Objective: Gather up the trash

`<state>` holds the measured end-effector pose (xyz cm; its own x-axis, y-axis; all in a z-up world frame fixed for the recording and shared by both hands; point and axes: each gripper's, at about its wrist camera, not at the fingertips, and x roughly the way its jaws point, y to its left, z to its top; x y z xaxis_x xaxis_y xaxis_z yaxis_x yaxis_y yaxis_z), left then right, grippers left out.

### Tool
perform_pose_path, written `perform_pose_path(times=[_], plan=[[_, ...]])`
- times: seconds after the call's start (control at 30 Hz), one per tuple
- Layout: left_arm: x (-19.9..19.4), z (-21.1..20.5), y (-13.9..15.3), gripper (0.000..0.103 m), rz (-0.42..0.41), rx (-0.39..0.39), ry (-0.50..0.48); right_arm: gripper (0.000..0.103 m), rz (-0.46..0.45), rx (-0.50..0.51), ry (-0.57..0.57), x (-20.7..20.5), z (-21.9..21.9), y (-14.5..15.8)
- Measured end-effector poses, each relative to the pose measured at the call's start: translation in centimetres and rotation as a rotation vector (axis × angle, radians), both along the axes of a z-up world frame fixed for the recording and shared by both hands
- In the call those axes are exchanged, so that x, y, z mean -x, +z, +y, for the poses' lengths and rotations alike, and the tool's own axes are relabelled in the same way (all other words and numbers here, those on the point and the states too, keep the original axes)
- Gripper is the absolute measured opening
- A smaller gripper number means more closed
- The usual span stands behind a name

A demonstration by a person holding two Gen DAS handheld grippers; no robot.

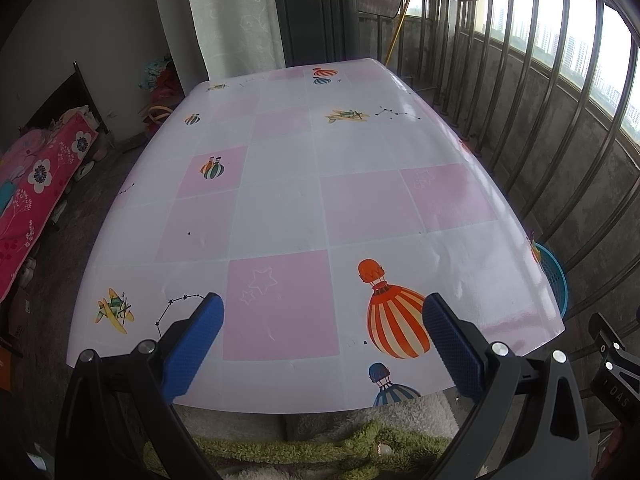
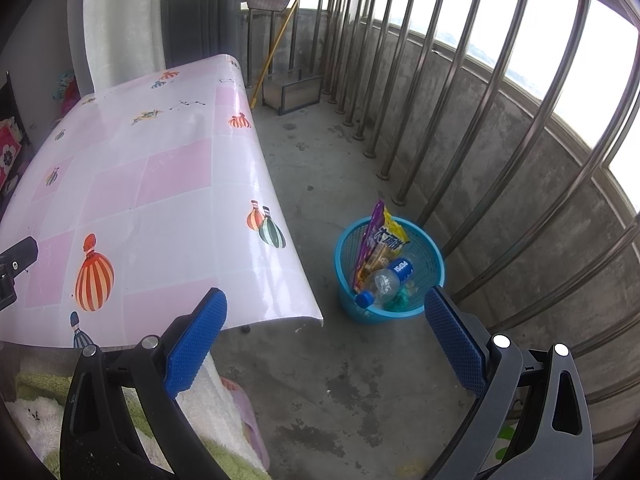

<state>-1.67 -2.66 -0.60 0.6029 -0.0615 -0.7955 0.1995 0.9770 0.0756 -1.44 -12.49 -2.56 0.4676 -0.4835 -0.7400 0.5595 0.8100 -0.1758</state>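
A blue plastic basket (image 2: 434, 264) stands on the concrete floor right of the table. In it lie a clear bottle with a blue cap and label (image 2: 384, 280), a purple and yellow snack wrapper (image 2: 382, 236) and some green scraps (image 2: 400, 299). My right gripper (image 2: 326, 316) is open and empty, above the floor near the basket. My left gripper (image 1: 323, 318) is open and empty over the near edge of the table (image 1: 280, 184), which bears a pink and white balloon-print cloth. The basket's rim (image 1: 558, 276) peeks out past the table's right edge.
Steel railing bars (image 2: 452, 128) and a low concrete wall run close behind the basket. A yellow broom handle (image 2: 276, 52) and a small metal frame (image 2: 296, 94) stand at the far end. A bed with a pink floral cover (image 1: 36, 192) is at left. A fluffy white and green cloth (image 1: 320, 444) lies below.
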Motion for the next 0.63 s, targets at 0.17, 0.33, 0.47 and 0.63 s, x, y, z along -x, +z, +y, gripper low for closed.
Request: perform_pose_path(times=[0.17, 0.33, 0.47, 0.63], plan=[[0.01, -0.02, 0.11, 0.097, 0.001, -0.001, 0.0, 0.095, 0.001, -0.001, 0.002, -0.18, 0.07, 0.03], [0.03, -0.04, 0.14, 0.097, 0.0, -0.001, 0.001, 0.095, 0.002, -0.002, 0.002, -0.34, 0.22, 0.04], [0.07, -0.06, 0.13, 0.097, 0.001, -0.001, 0.001, 0.095, 0.001, -0.002, 0.001, -0.32, 0.25, 0.03], [0.22, -0.07, 0.23, 0.097, 0.003, 0.0, 0.004, 0.095, 0.001, -0.003, 0.0, -0.32, 0.28, 0.02]])
